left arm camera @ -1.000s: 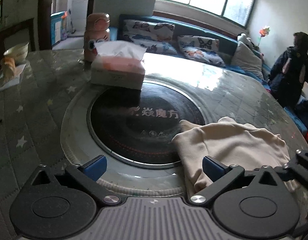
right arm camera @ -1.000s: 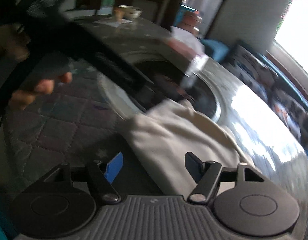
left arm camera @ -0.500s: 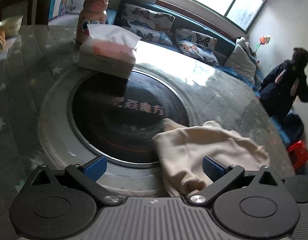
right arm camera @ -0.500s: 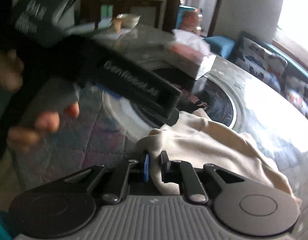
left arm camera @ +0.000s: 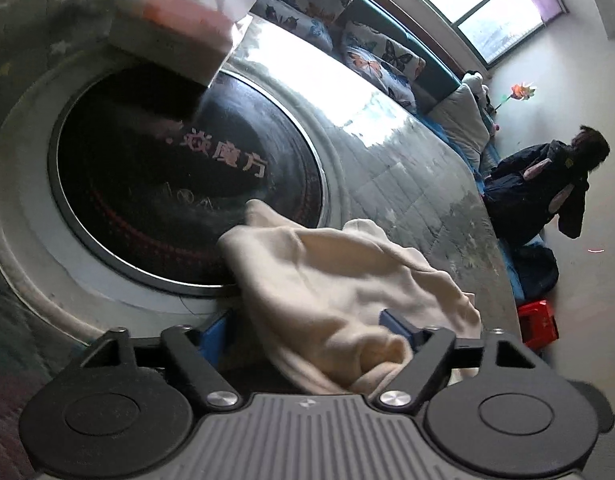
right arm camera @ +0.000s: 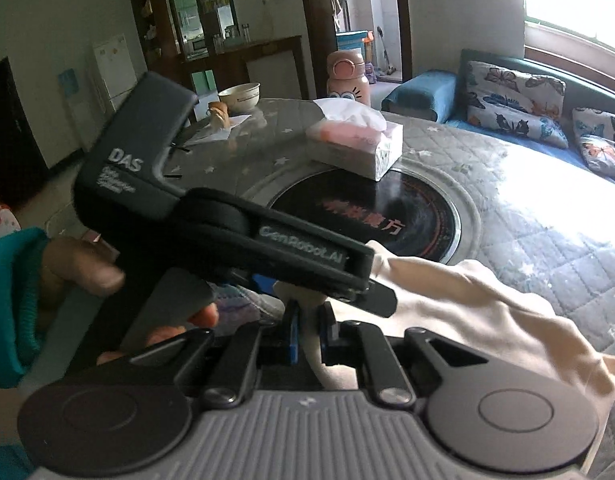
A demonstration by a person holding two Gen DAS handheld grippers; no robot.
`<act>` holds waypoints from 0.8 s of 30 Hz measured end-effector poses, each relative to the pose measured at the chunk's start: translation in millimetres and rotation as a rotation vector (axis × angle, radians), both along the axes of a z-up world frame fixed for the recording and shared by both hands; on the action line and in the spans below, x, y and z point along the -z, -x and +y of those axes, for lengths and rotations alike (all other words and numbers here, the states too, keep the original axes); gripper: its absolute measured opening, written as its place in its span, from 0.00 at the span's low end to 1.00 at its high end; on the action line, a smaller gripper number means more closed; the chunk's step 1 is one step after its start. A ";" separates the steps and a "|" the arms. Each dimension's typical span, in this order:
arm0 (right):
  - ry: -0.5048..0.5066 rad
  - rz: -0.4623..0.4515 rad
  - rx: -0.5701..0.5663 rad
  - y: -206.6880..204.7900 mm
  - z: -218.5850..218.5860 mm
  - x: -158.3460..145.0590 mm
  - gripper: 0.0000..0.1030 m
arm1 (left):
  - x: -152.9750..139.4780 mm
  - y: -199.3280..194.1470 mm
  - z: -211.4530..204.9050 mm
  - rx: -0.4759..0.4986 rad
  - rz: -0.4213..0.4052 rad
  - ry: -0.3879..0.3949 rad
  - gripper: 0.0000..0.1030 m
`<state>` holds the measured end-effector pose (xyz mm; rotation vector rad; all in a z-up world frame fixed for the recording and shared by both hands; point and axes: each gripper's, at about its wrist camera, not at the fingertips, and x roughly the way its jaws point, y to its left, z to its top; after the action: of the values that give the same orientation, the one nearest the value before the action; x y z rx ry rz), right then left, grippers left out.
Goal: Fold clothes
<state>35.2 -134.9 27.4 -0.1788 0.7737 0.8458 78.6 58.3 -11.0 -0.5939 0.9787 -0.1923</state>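
Your right gripper [right arm camera: 307,330] is clamped on the cream garment's [left arm camera: 339,292] near edge. Your left gripper [left arm camera: 307,330] has just been closing around a bunched fold, pads not yet pressing. It lies on the table [left arm camera: 407,184], overlapping the black disc [left arm camera: 147,184]; gripping 2 layers could spoil the fold.

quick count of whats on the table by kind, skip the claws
cream garment: 1
tissue box: 1
pink bottle: 1
bowl: 1
total: 4
A few small items near the bowl are too unclear to class.
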 end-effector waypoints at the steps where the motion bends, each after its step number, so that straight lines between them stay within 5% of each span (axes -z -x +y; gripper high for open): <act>1: -0.004 0.002 -0.003 1.5 -1.1 0.6 0.08 | -0.2 -0.9 -1.1 -0.002 0.000 -0.002 0.65; 5: -0.016 0.006 -0.018 6.3 -3.4 1.1 0.07 | 2.5 -4.4 -4.5 -0.012 0.017 0.004 0.33; 8: -0.009 -0.004 -0.032 9.4 -4.4 0.0 0.08 | 3.4 -4.3 -6.6 -0.022 0.015 -0.010 0.25; 12: 0.012 -0.008 0.010 10.0 -20.7 -0.4 0.16 | 3.7 -1.3 -6.9 -0.019 -0.003 -0.048 0.24; 14: 0.030 -0.017 0.058 7.8 -36.2 -0.6 0.29 | 2.8 0.5 -7.9 -0.013 -0.014 -0.065 0.24; 21: 0.127 -0.033 0.345 -19.8 -105.1 7.0 0.48 | 3.4 3.8 -11.9 0.013 -0.048 -0.107 0.24; 24: 0.141 -0.015 0.470 -37.0 -130.4 15.1 0.50 | 4.2 1.9 -10.4 0.016 -0.051 -0.109 0.24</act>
<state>72.2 -265.3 12.3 -0.1202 0.8187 0.3450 76.7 47.9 -15.1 -0.4795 0.9388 -0.1659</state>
